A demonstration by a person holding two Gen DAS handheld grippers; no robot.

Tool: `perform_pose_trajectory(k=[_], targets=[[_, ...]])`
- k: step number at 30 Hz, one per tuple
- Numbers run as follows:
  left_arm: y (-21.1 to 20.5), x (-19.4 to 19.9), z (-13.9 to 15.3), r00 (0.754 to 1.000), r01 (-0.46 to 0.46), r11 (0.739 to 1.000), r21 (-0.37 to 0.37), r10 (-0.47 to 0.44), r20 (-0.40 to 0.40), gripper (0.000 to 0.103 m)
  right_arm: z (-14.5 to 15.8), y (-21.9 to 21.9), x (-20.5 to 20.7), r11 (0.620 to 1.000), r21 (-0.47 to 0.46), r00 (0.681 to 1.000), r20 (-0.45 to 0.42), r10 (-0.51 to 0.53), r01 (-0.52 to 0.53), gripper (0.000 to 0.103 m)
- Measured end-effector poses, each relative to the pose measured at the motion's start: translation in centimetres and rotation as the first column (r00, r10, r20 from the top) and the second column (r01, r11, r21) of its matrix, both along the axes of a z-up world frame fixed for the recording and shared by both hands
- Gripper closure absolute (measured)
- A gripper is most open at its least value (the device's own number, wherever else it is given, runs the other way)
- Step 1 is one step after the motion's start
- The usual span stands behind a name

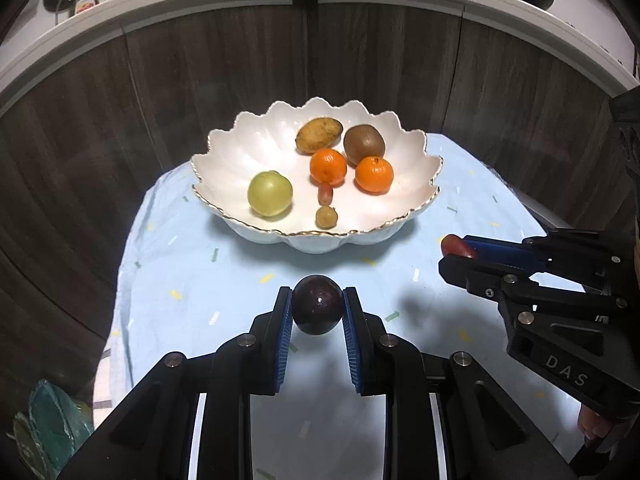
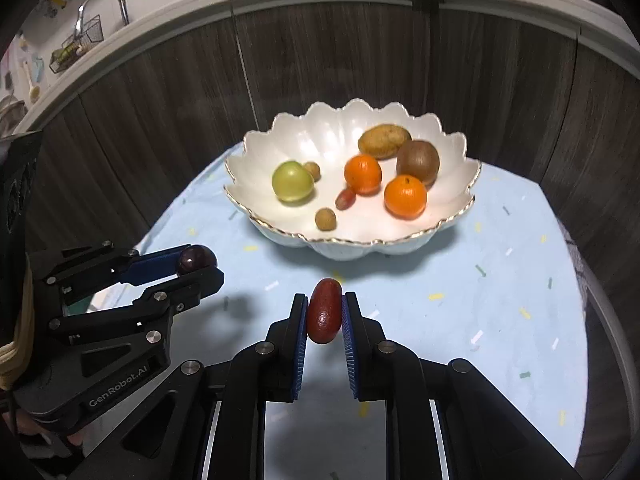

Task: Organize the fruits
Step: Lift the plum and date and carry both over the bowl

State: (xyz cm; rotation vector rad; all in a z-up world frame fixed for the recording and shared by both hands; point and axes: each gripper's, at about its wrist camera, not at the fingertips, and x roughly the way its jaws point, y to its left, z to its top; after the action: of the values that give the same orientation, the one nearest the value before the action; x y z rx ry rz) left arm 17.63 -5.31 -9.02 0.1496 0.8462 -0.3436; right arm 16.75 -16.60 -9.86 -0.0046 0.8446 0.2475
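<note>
A dark plum [image 1: 318,310] was clamped between the pads of the left gripper [image 1: 318,312], held clear above the cloth [image 1: 180,280]. At 3 o'clock from it, a red oblong fruit [image 2: 325,312] was clamped upright in the right gripper [image 2: 325,314]. Farther off, at 12 o'clock, a scalloped white bowl [image 1: 224,152] was set on the cloth. Inside it, a green fruit [image 1: 270,193] was placed at 9 o'clock, two oranges [image 1: 328,166] near centre, and a kiwi [image 1: 364,145] at 1 o'clock.

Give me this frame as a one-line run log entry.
left gripper: shut on dark plum | right gripper: shut on red fruit | both short of bowl
</note>
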Motion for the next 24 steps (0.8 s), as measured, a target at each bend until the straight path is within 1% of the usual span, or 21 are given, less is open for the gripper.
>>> perform_pose_trajectory(k=[12,16,24], targets=[[0.3,0.3,2.8,1.0,-0.031,0.999,-0.03,0.031,0.002,0.078,4.1,-0.2,0.1,0.999,0.004,0.997,0.068,-0.037,0.037,0.085],[0.6,1.1,3.9,0.999,-0.043,0.999,-0.031,0.043,0.016,0.078,5.4,-0.4,0.6,0.998,0.008,0.994,0.088,-0.059,0.059,0.085],[1.1,3.3,5.6,0.997,-0.069,0.997,-0.039,0.07,0.026,0.078,7.1,-0.6,2.4,0.998,0.0,0.991,0.112,-0.068,0.069,0.085]])
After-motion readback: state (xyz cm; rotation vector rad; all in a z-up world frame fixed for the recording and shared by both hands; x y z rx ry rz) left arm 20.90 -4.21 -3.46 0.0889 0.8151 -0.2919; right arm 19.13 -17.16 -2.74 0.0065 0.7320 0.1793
